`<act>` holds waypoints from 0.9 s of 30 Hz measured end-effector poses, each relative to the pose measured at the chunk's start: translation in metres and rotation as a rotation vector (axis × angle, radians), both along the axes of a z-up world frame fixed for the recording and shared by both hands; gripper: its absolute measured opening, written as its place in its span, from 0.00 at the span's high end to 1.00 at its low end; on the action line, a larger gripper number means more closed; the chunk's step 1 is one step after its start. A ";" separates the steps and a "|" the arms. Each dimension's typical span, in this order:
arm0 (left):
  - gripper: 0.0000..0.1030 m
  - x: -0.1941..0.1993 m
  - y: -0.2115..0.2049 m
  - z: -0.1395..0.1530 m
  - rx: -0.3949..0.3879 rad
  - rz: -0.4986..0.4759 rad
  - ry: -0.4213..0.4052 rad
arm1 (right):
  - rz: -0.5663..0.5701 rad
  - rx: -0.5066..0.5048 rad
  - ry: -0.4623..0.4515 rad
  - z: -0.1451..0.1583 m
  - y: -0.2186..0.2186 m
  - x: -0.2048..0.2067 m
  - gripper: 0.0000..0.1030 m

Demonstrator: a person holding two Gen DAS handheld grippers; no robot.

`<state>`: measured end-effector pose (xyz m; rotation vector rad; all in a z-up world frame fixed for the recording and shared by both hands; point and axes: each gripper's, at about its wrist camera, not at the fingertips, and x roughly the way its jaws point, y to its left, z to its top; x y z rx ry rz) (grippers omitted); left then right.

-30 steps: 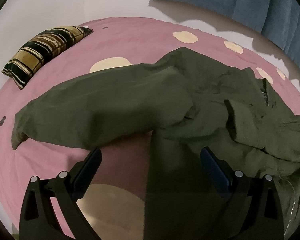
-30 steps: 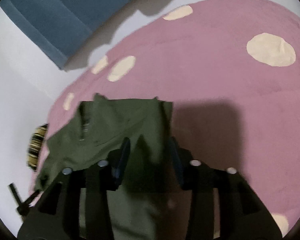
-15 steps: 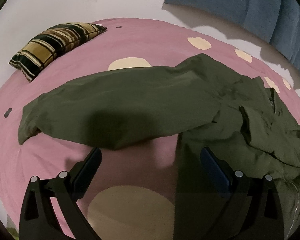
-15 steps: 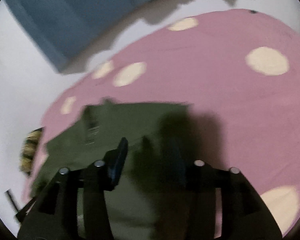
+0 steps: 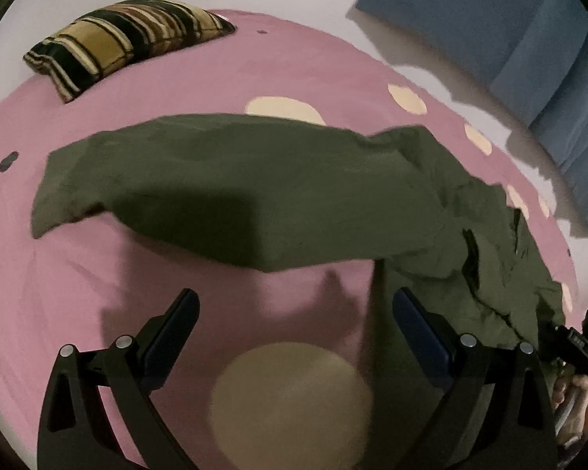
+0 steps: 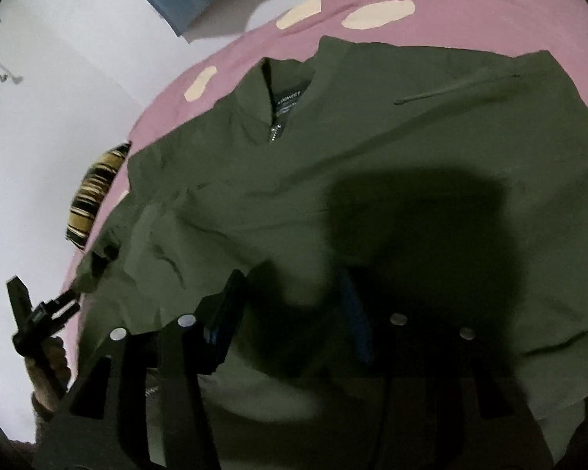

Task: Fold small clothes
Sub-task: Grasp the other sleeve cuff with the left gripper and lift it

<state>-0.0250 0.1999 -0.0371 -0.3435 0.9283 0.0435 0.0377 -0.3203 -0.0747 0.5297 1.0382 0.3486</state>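
Observation:
An olive green zip jacket [image 5: 278,199] lies on a round pink rug [image 5: 70,274] with cream dots. One sleeve stretches out to the left, and the body is bunched at the right. My left gripper [image 5: 294,313] stands open over bare rug, just short of the sleeve's near edge. In the right wrist view the jacket [image 6: 392,149] fills the frame, collar and zip [image 6: 274,125] at the far side. My right gripper [image 6: 292,305] hovers low over the jacket body in deep shadow. Its jaws are opening, with fabric lying loose between them and the pads not pressing it.
A striped black and yellow cushion [image 5: 125,47] rests at the rug's far left edge. Blue upholstery [image 5: 509,23] stands beyond the rug on a white floor [image 6: 58,98]. The other gripper and a hand show at frame edges [image 5: 580,344] [image 6: 35,313].
My right gripper, shut on a fold of the jacket a second ago, has opened and swung over the body. The left gripper has drawn back off the fabric onto bare rug.

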 end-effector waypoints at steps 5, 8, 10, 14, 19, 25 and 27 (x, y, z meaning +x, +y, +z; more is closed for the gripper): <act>0.05 -0.011 0.044 0.000 -0.102 0.053 -0.042 | 0.007 -0.007 -0.013 0.000 0.006 0.001 0.39; 0.05 -0.012 0.077 -0.008 -0.186 0.160 -0.056 | 0.012 -0.033 -0.021 0.000 0.015 0.000 0.34; 0.05 -0.010 0.101 -0.018 -0.286 0.210 -0.058 | 0.016 -0.046 -0.029 0.002 0.017 0.001 0.31; 0.05 -0.004 0.129 -0.025 -0.413 0.266 -0.098 | 0.013 -0.054 -0.031 0.001 0.019 0.000 0.30; 0.05 0.010 0.150 -0.027 -0.470 0.336 -0.118 | 0.004 -0.043 -0.036 0.000 0.019 -0.001 0.30; 0.44 0.025 0.162 -0.029 -0.455 0.398 -0.098 | -0.005 -0.038 -0.047 0.000 0.019 -0.002 0.28; 0.60 0.029 0.166 -0.035 -0.472 0.376 -0.077 | -0.007 -0.036 -0.050 -0.001 0.019 -0.002 0.27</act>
